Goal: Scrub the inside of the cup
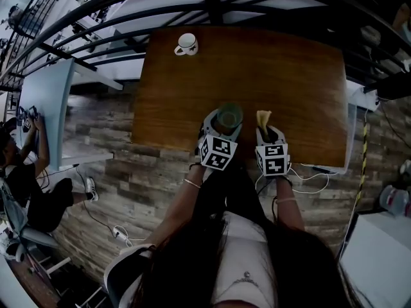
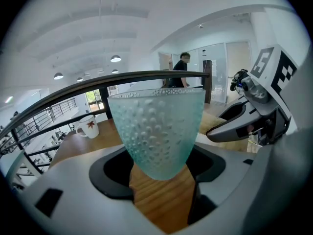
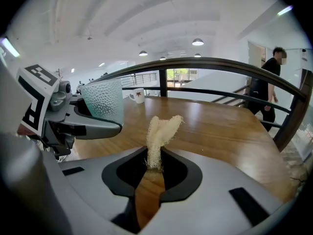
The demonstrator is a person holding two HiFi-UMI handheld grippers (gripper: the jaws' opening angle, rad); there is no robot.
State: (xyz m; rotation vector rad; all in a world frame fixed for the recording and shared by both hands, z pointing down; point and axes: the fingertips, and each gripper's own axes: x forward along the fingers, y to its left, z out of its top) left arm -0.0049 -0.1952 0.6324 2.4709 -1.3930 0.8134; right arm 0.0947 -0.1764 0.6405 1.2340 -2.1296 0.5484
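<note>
A pale green dimpled glass cup (image 2: 157, 131) stands upright between the jaws of my left gripper (image 2: 161, 173), which is shut on it and holds it above the wooden table (image 1: 289, 76). In the head view the cup (image 1: 228, 116) sits just ahead of the left gripper (image 1: 221, 130). My right gripper (image 3: 154, 168) is shut on the lower end of a cream loofah scrubber (image 3: 159, 136), which sticks up folded. The scrubber (image 1: 263, 119) is to the right of the cup and apart from it. In the right gripper view the cup (image 3: 102, 100) shows at the left.
A white mug (image 1: 186, 44) with a red leaf print stands at the table's far left edge. A dark curved railing (image 3: 220, 65) runs behind the table. A person (image 3: 266, 89) walks beyond it; another sits at the left (image 1: 26, 172). Cables (image 1: 308, 175) lie on the floor.
</note>
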